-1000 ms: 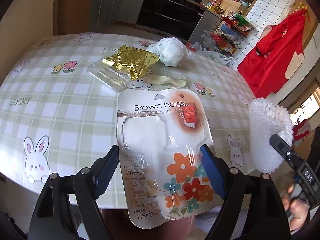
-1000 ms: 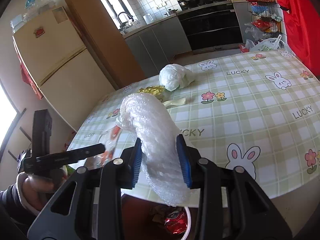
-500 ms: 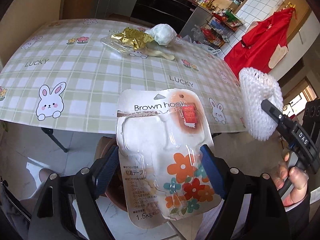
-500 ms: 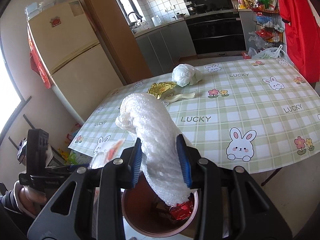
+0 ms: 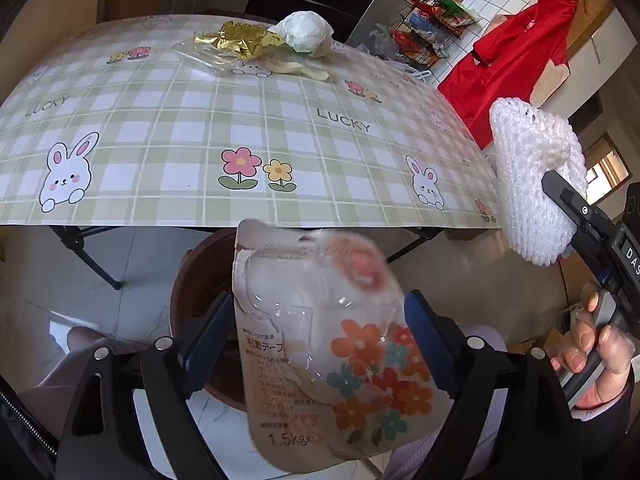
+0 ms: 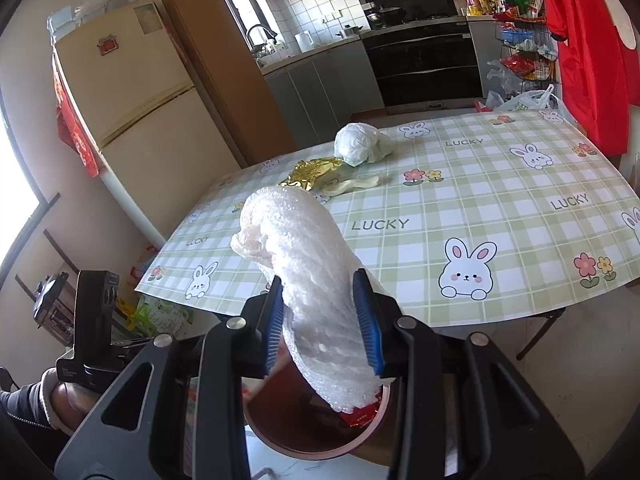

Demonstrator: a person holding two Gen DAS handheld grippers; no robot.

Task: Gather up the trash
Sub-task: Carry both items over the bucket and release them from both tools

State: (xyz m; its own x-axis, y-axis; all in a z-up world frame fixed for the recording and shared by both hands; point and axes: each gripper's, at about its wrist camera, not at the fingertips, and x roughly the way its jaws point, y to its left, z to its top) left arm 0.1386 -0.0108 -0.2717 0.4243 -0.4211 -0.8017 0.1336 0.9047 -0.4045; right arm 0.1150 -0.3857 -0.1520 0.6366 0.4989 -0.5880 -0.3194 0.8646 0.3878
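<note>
Left gripper [image 5: 318, 330]: jaws had just been opening; stood wide, pads off the hook package [image 5: 328, 344], which sat blurred between them above the brown bin [image 5: 200, 300]
Right gripper [image 6: 322, 320]: partly closed, clamped on the bubble wrap roll [image 6: 304, 272]; roll hung over the bin's rim [image 6: 304, 444]
Table [image 6: 480, 208]: gold wrapper [image 6: 312, 170] and white bag [image 6: 360, 144] lay at the far side
</note>
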